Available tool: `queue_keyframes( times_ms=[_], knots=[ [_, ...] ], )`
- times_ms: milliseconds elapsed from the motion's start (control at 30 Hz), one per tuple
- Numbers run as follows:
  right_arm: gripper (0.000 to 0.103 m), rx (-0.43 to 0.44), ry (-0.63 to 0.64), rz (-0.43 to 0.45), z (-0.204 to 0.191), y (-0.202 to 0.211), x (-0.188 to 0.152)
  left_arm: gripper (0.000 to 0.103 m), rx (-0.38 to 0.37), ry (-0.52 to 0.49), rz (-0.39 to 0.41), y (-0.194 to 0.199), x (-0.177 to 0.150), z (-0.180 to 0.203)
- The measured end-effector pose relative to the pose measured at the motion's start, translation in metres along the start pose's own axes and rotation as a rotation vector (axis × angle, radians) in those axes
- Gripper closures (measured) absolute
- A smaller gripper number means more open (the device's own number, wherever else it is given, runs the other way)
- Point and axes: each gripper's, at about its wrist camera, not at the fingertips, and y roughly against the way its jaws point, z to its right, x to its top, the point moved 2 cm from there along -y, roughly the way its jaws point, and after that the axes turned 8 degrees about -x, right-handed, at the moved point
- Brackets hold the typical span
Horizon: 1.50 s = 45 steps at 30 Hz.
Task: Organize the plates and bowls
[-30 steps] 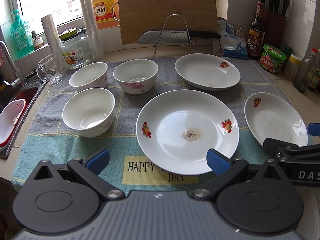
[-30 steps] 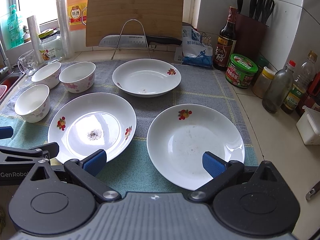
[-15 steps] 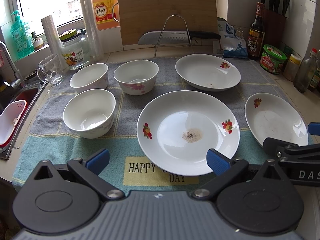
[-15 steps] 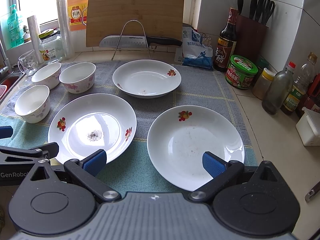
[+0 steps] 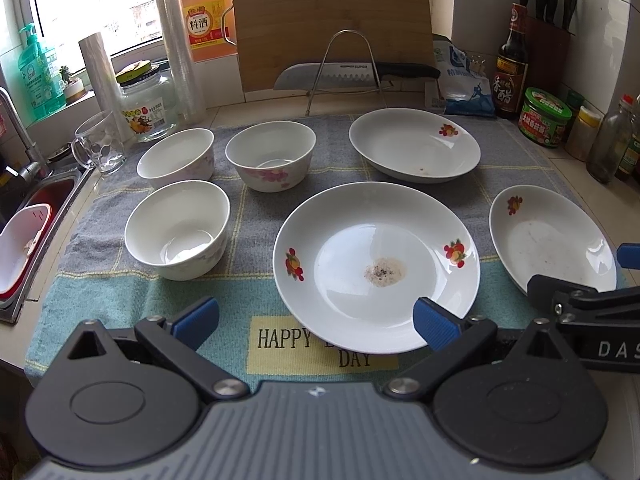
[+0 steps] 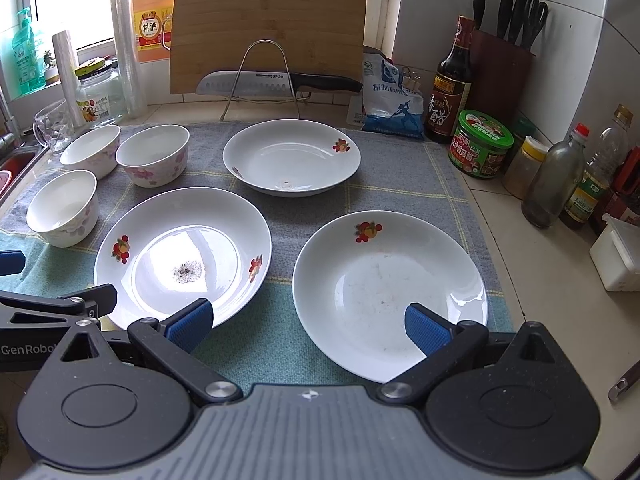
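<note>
Both grippers at the near edge of the grey and teal checked cloth mat (image 5: 256, 216) on the kitchen counter, side by side, holding nothing. Left gripper (image 5: 316, 318) with blue pads spread wide, hanging above the near rim of the large white plate with red fruit prints and a grey crumb stain in its middle (image 5: 376, 264); right pad over that rim, left pad over bare cloth; touching or not, cannot tell. Right gripper (image 6: 306, 326) also wide open, its right pad above the near part of the white deep plate with one fruit print and faint smears (image 6: 390, 292), its left pad just at the rim of the stained large plate. Toward the far edge of the mat, in the middle, a third white deep plate with a fruit print (image 6: 292, 158), apart from the other two. On the left side of the mat three white bowls with pale pink flowers: one near the left edge (image 5: 178, 234), two behind it in a row, the left one (image 5: 176, 158) and the right one (image 5: 271, 154), all upright, close but not touching. Beyond the far edge, a bamboo cutting board (image 6: 268, 28) standing against the wall, with a black-handled kitchen knife (image 6: 276, 80) on a wire rack before it. Beside the far-left corner, a clear glass mug (image 5: 100, 142).
</note>
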Motion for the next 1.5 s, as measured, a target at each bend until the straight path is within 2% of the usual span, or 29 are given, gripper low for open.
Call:
queue_keyframes(
  times_ms=[367,567,733,800,900,1067,1167,1500],
  knots=[
    [0.0,-0.016,-0.004,0.001,-0.001,0.0,0.0,0.001,-0.015,-0.015,0.002,-0.003,0.001,-0.001],
    [0.0,-0.039,-0.016,0.011,-0.003,0.002,0.0,0.001,-0.045,-0.055,0.013,-0.004,0.006,-0.002],
    [0.0,-0.069,-0.039,0.037,-0.006,0.006,0.001,0.001,-0.09,-0.126,0.056,-0.002,0.014,-0.008],
    [0.0,-0.09,-0.049,0.05,-0.009,0.008,0.001,0.001,-0.132,-0.141,0.07,-0.001,0.018,-0.014],
    [0.0,-0.113,-0.074,0.064,-0.013,0.011,0.001,0.001,-0.195,-0.149,0.059,-0.006,0.025,-0.023],
    [0.0,-0.16,-0.09,0.073,-0.016,0.014,-0.002,0.001,-0.249,-0.173,0.064,-0.014,0.029,-0.037],
    [0.0,-0.188,-0.098,0.078,-0.012,0.016,-0.008,0.001,-0.306,-0.18,0.071,-0.016,0.032,-0.043],
    [0.0,-0.208,-0.135,0.021,0.024,-0.015,-0.033,0.001,-0.298,-0.233,0.151,-0.018,0.04,-0.04]
  ],
)
